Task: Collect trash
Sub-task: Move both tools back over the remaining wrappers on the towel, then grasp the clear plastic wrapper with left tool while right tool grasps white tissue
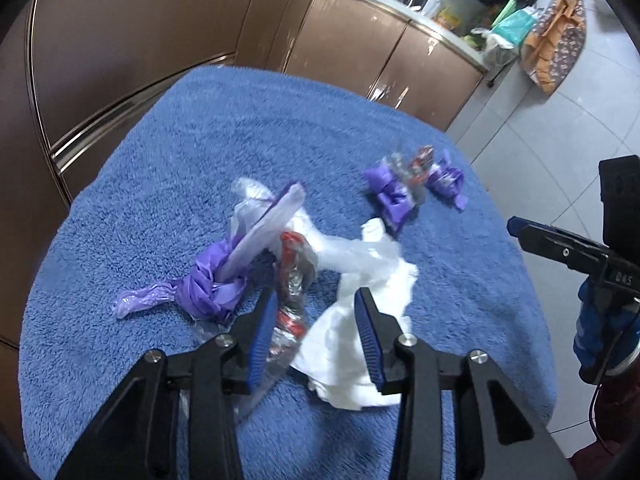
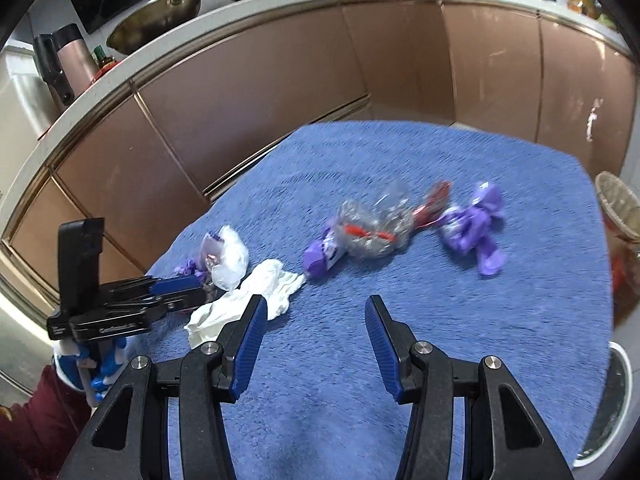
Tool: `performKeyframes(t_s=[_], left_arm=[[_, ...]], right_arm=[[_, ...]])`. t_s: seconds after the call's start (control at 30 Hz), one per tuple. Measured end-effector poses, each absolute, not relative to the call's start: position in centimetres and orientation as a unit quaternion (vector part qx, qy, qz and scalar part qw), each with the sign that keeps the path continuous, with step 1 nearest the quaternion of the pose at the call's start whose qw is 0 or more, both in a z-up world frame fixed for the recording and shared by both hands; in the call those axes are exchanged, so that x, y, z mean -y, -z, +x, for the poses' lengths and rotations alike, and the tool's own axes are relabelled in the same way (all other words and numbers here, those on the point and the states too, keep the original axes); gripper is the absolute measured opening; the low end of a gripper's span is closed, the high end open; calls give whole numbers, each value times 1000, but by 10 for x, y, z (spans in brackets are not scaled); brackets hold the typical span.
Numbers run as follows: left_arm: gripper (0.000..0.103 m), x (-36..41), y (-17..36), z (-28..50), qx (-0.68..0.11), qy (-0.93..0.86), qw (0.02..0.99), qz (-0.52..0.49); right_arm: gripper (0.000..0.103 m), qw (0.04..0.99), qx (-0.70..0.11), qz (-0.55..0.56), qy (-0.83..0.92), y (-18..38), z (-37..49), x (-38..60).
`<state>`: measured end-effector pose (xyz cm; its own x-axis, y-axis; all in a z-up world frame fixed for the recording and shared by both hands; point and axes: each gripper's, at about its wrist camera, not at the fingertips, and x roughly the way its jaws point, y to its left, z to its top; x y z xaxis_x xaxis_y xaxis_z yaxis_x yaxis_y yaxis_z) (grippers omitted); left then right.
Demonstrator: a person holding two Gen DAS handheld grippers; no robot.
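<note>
Trash lies on a blue towel (image 1: 240, 140). In the left wrist view my left gripper (image 1: 316, 304) is open, its jaws straddling a crumpled white tissue (image 1: 360, 344) and a clear red-printed wrapper (image 1: 292, 280). A knotted purple bag (image 1: 208, 292) lies to their left, and purple and clear wrappers (image 1: 408, 184) lie farther back. In the right wrist view my right gripper (image 2: 314, 308) is open and empty above the towel (image 2: 440, 360). Ahead of it lie the white tissue (image 2: 256, 292), a clear wrapper with red print (image 2: 372, 228) and a purple wrapper (image 2: 476, 228). The left gripper (image 2: 188, 290) shows at the left.
Brown kitchen cabinets (image 2: 280, 80) curve behind the table. A woven basket (image 2: 620, 208) stands at the table's right edge and a white-rimmed bin (image 2: 612, 396) sits below it. The counter holds a sink (image 2: 156, 20) and a flask (image 2: 72, 60). White floor tiles (image 1: 560, 100) lie to the right.
</note>
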<state>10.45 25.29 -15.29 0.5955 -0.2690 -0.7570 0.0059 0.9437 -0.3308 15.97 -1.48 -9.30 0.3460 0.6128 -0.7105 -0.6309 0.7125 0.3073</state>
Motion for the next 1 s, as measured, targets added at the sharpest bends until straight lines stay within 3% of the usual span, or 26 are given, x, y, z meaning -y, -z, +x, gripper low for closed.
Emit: performKeyframes(t_s=[0.3, 0.77, 0.8, 0.87, 0.93, 1.0], left_arm=[[21, -260, 175, 112, -457, 66, 872, -162], [19, -245, 172, 103, -440, 89, 878, -168], [19, -243, 171, 102, -440, 90, 878, -166], [19, -241, 170, 101, -440, 87, 878, -166], [19, -242, 169, 98, -439, 83, 878, -170], [19, -243, 166, 94, -437, 78, 880, -171]], right_arm=[[48, 767, -472, -13, -434, 129, 176, -28], [47, 685, -536, 47, -491, 168, 191, -61], [44, 686, -535, 45, -492, 169, 192, -63], [23, 688, -533, 39, -490, 171, 193, -66], [12, 692, -531, 38, -488, 172, 193, -66], [10, 699, -523, 44, -486, 169, 192, -61]])
